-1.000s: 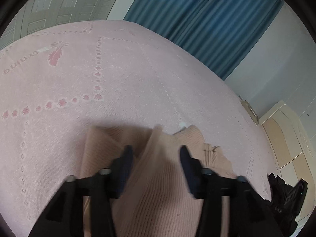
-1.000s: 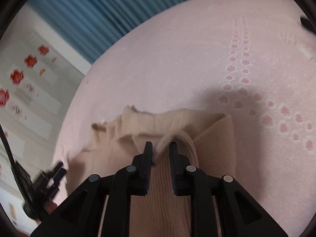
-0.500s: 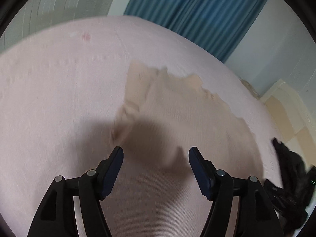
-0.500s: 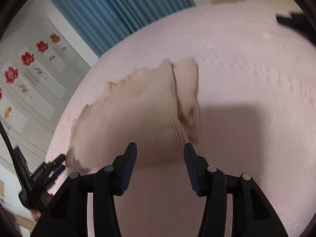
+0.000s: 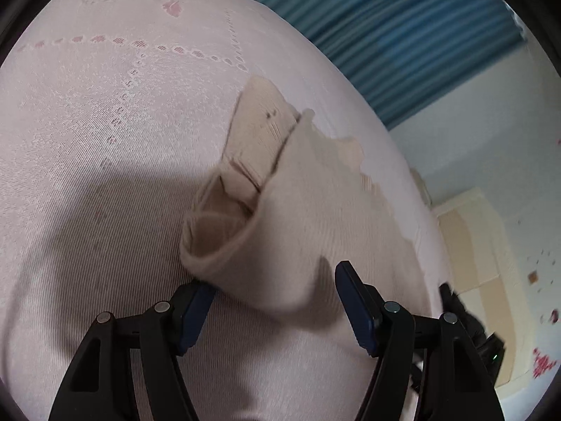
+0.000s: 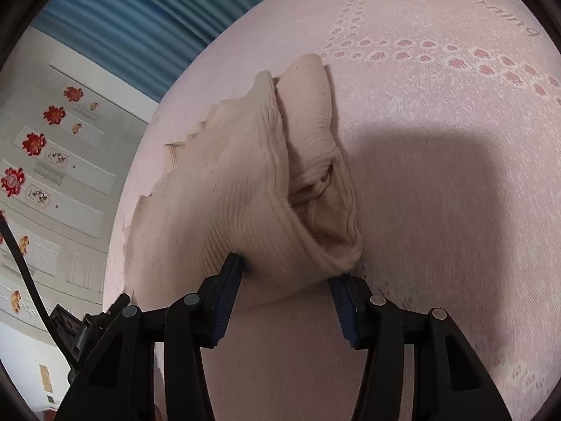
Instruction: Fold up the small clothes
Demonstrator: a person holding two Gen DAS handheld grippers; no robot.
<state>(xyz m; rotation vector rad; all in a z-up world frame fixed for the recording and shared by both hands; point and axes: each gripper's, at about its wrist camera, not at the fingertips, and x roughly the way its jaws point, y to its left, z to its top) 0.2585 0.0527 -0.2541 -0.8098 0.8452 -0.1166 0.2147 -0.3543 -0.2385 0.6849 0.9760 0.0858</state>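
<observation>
- Looking along the left gripper: black arms, blue-padded fingers spread wide apart, nothing pinched between them.
- Near folded edge of the beige ribbed garment lies in the gap between the left fingers; the left pad sits at or just under that edge, contact not certain.
- Right gripper likewise spread wide, with the rounded near fold of the same garment bulging between its fingers; both pads sit right at the cloth edge, but no squeeze is visible.
- Garment is folded into a long bundle, lying flat on the pink bedspread, running away from both cameras.
- Left wrist view: top layer covers the right part; underneath, at the left side, inner layers and an open rolled cuff-like fold show.
- Right wrist view: inner layers show on the right side of the bundle; far edge is scalloped.
- Gripper shadows fall on the bedspread beside the bundle in both views.
- Bedspread pattern: rows of small pink motifs beyond the garment; lettering near the far edge, only partly legible.
- A dark object lies at the bed's right edge, in the left wrist view; identity unclear.
- Far: blue pleated curtain, pale wall, cream cabinet.
- Right wrist view, far left: wall panels with red flower decals.
</observation>
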